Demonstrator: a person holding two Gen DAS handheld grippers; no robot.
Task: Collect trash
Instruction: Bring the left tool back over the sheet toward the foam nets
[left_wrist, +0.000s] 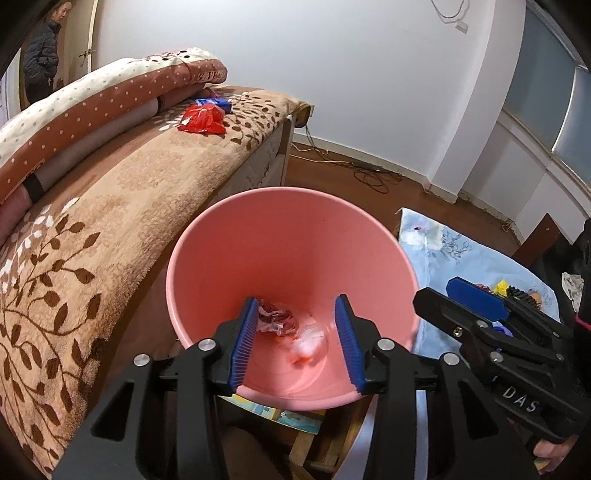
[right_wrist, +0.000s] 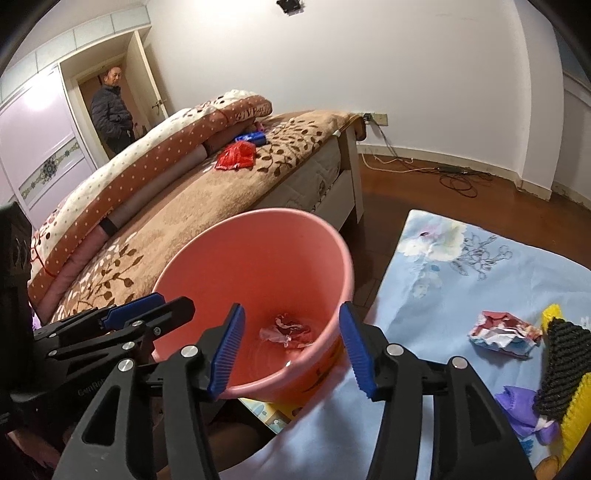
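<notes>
A pink bucket (left_wrist: 295, 229) stands between the bed and a blue cloth; it also shows in the right wrist view (right_wrist: 258, 240). Crumpled wrappers (left_wrist: 280, 319) lie at its bottom. My left gripper (left_wrist: 297, 343) is open and empty over the bucket's near rim. My right gripper (right_wrist: 291, 345) is open and empty, also over the near rim. A red wrapper (left_wrist: 202, 119) and a blue wrapper (left_wrist: 216, 103) lie on the bed. A crumpled red-white wrapper (right_wrist: 502, 334) and a purple wrapper (right_wrist: 524, 413) lie on the blue floral cloth (right_wrist: 461, 266).
The bed (right_wrist: 207, 206) with a brown leaf blanket and folded quilts is at left. A yellow-black brush (right_wrist: 565, 373) lies at far right. Cables (right_wrist: 458, 177) run along the wooden floor. A person (right_wrist: 110, 110) stands in the doorway.
</notes>
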